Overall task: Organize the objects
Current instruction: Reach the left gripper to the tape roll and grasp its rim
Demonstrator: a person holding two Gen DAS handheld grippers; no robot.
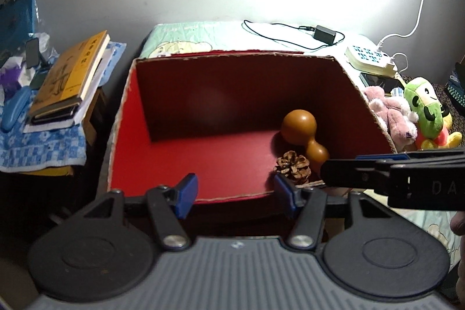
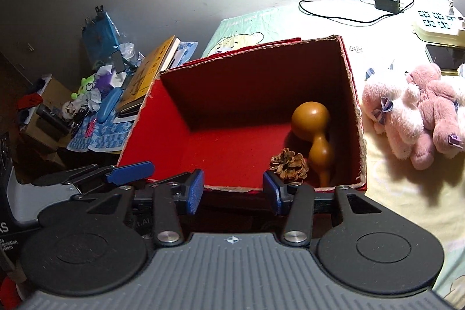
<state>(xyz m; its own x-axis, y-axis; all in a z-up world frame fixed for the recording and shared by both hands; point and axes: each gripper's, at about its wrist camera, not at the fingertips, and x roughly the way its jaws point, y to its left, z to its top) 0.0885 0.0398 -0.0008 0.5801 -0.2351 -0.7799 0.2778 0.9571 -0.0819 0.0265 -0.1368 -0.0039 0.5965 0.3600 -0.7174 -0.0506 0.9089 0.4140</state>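
An open cardboard box with a red lining (image 1: 186, 156) (image 2: 162, 130) sits on the bed. Inside it, at the near right corner, a brown wooden gourd (image 1: 302, 130) (image 2: 312, 124) lies beside a pine cone (image 1: 292, 166) (image 2: 289, 166). My left gripper (image 1: 237, 193) hovers over the box's near rim, open, with nothing between its blue pads. My right gripper (image 2: 234, 192) stands open over the same rim, also with nothing held. Each gripper shows in the other's view: the right (image 1: 392, 173) comes in from the right, the left (image 2: 128, 170) from the left.
Right of the box lie pink plush toys (image 1: 389, 112) (image 2: 407, 112) and a green one (image 1: 424, 109). Behind are a power strip (image 1: 369, 57), a charger with cable (image 1: 324, 34) and a phone (image 2: 444, 57). A cluttered side table with books (image 1: 69, 77) stands left.
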